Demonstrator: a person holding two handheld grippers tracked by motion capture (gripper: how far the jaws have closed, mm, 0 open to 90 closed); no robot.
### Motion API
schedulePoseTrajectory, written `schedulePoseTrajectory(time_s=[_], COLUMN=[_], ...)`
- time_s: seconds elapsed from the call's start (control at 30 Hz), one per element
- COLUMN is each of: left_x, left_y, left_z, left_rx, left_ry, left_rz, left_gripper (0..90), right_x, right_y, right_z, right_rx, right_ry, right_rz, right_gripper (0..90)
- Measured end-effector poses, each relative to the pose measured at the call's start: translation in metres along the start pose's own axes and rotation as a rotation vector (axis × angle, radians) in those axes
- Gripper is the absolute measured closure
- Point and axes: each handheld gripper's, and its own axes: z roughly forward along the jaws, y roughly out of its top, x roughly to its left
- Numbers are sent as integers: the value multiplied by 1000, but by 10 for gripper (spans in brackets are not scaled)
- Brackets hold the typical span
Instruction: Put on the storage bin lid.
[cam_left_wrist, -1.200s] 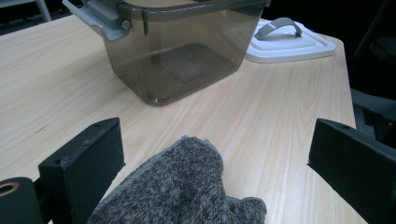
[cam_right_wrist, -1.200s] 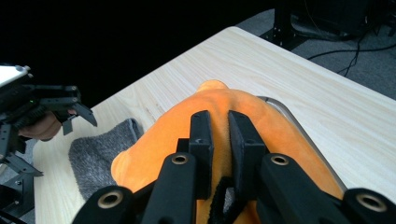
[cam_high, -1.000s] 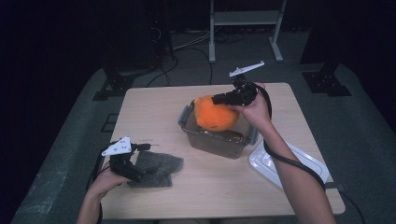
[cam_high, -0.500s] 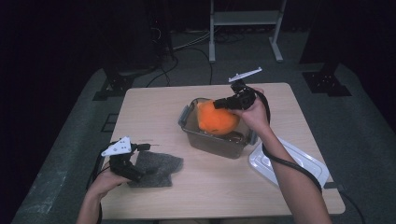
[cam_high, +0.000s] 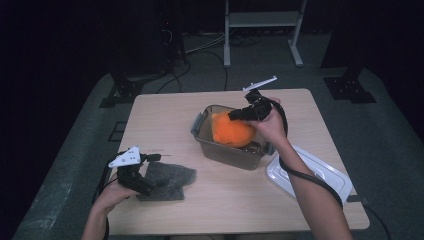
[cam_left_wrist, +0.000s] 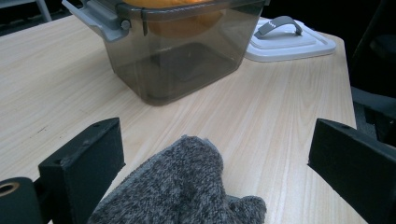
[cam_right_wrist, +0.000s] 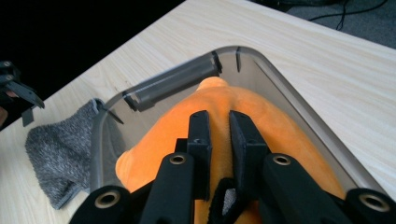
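The left gripper (cam_high: 150, 172) rests low at the near left of the table (cam_high: 165, 117), its jaws spread wide to either side of a grey knitted cloth (cam_high: 167, 180) that lies flat beneath them; the pads stand apart from the wool. The left hand (cam_high: 112, 192) holds it from the near edge, forearm coming in low. To the right of the cloth there is bare wood as far as a white lid (cam_high: 307, 172) lying flat near the right corner. Farther in, at mid-table, stands a clear grey tub (cam_high: 225, 150) with latch handles. The right gripper (cam_high: 240, 114) reaches over its far right rim, pointing left and down, jaws pinched tight on an orange plush cloth (cam_high: 232, 132) that bulges above the tub's rim. The right forearm runs back to the near right edge. Beyond the table, dark floor, cables and a white stand (cam_high: 262, 20).
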Motion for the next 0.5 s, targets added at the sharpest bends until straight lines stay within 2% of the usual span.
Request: schedulePoseTrajectory(time_s=[0.5], left_x=[0], left_y=[-1], left_z=[0], left_rx=[3], left_ry=[-4], left_rz=[-2], left_gripper=[29], right_x=[0], right_y=[-5], right_z=[10], right_rx=[49], right_ry=[-5], right_rz=[3], right_gripper=[773])
